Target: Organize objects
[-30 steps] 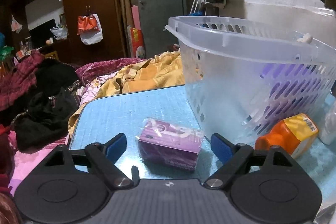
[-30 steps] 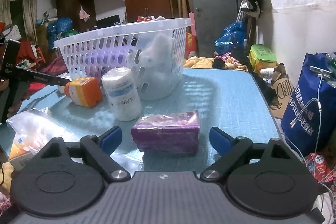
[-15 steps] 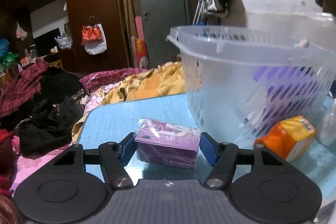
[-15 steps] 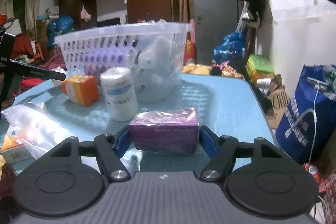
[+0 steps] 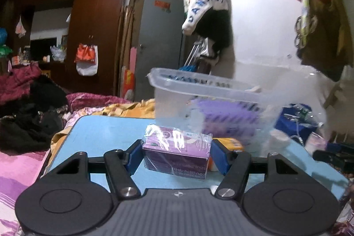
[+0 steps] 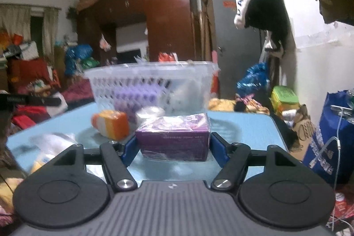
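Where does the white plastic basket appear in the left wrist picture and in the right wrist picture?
Left wrist: basket, right of centre, behind the held purple box.
Right wrist: basket, centre, behind the orange bottle.
Shared landmark: the blue table.

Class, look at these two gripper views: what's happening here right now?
A person holds a gripper in each hand, tidying a blue table. The left gripper is shut on a purple box, and the right gripper is shut on another purple box. Both boxes look lifted off the table. A white basket already holding things stands just ahead, so the boxes probably go there next.
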`<state>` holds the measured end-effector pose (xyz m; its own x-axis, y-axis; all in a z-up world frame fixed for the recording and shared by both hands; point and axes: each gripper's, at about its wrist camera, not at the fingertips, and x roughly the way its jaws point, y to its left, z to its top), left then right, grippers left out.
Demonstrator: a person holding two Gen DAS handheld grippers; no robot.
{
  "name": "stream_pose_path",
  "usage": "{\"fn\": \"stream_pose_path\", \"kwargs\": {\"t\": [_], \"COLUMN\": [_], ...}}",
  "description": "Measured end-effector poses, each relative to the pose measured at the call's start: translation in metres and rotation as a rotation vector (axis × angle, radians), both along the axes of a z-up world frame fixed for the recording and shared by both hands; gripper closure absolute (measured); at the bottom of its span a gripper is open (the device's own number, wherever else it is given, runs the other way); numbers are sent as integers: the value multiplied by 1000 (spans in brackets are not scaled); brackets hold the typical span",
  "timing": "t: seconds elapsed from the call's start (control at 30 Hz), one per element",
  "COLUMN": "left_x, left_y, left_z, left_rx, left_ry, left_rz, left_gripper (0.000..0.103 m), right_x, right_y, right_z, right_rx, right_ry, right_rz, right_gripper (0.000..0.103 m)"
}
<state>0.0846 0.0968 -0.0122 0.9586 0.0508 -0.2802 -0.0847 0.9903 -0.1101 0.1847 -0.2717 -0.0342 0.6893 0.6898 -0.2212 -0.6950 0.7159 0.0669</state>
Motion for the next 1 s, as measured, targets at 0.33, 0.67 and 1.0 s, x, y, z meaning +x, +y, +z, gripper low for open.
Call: {"fn": "stream_pose_path", "kwargs": {"t": [0.33,0.67,1.0], "left_x": [29,152,232], "left_y": [-27,-30,-9], "left_z": [61,113,93], "left_rx": [-29,22,-40], "left_ry": [-30,114,323], "left_rz": [-35,32,74], "left_gripper": [35,35,35], "right_x": [15,85,139], "right_y": [40,123,164], "right_z": [63,109,84], "right_rx": [41,-91,-258], "right_ry": [-31,-24,120], "right_rz": [90,38,20], "right_gripper": [32,33,32]}}
